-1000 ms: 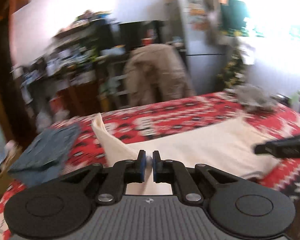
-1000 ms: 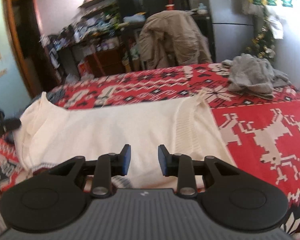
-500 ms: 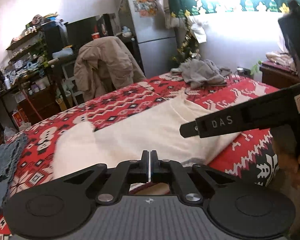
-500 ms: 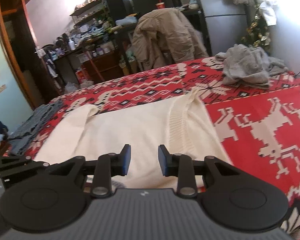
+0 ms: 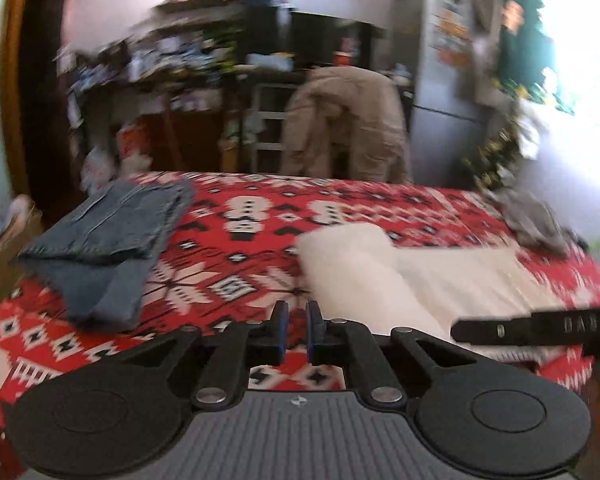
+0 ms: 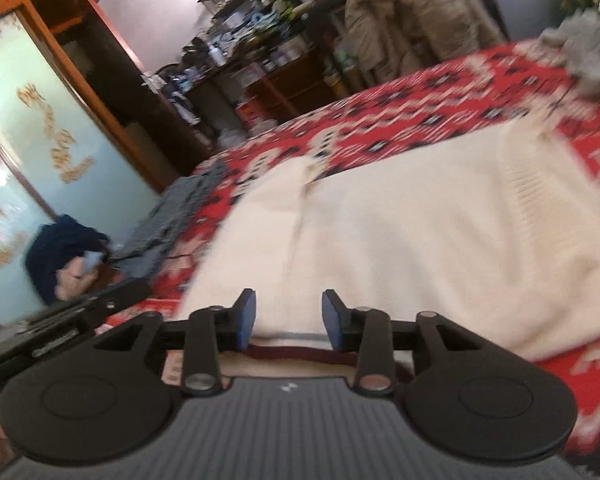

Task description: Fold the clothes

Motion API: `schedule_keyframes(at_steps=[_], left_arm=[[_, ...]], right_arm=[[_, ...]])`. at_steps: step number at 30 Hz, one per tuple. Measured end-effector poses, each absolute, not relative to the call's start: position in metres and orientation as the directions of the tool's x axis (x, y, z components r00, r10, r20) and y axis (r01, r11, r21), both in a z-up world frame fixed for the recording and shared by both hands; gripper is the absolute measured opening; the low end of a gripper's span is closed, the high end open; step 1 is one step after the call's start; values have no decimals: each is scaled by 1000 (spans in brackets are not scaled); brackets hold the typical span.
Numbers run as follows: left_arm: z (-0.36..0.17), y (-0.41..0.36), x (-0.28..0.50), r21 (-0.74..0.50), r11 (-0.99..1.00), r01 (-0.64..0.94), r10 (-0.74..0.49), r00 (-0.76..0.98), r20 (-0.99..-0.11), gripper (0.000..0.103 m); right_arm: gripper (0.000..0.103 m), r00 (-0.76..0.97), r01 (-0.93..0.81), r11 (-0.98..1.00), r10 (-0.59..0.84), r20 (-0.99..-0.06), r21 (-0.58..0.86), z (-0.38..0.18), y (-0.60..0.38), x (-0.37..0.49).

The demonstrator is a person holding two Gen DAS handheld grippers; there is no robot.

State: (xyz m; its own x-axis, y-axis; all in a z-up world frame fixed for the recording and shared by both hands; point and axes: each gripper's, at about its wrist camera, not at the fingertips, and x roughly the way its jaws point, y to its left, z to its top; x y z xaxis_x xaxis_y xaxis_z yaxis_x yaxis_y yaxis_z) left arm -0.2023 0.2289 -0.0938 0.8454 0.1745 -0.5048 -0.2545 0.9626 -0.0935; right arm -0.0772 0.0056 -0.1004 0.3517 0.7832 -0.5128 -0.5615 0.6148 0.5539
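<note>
Cream sweater (image 6: 420, 240) flat on bed, sleeve (image 5: 356, 268) folded over.

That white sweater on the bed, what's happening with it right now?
A person with a handheld gripper in each hand is folding the cream sweater on the red patterned blanket. Neither holds it now: the left gripper has its jaws slightly apart over the blanket beside the sweater, and the right gripper hovers open at its near edge. Folded jeans lie to the left.
</note>
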Motion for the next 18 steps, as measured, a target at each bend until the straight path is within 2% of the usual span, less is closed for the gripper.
schedule_keyframes(at_steps=[4,5,6,7,8,9,10,15,18], left_arm=[[-93,242,-200,-164,948,-271,152,843,-516,7],[-93,241,-201,-170,954,-246,124,842,-525,9],[-94,239,-201,-175,960,-220,95,841,-533,15],[-94,235,-203,-170,968,-185,66,840,-538,19],[-96,228,-205,-145,977,-153,50,837,-545,28],[-98,221,-207,-120,985,-123,36,832,-554,35],[-101,215,-206,-91,990,-104,34,822,-568,37],[-122,189,-198,39,998,-40,56,766,-640,40],[-130,186,-190,69,996,-48,81,753,-653,41]], right_arm=[[47,304,-533,604,791,-532,593,-110,26,-70],[47,297,-524,604,790,-536,600,-112,30,-68],[46,290,-516,605,790,-541,607,-115,34,-67],[36,288,-512,600,794,-535,615,-116,35,-66],[26,290,-516,602,792,-537,609,-116,36,-66],[12,292,-520,605,789,-540,603,-116,37,-66],[8,295,-524,608,787,-543,597,-115,38,-65],[5,317,-526,581,812,-490,621,-102,26,-67],[5,330,-524,568,822,-464,635,-96,20,-68]])
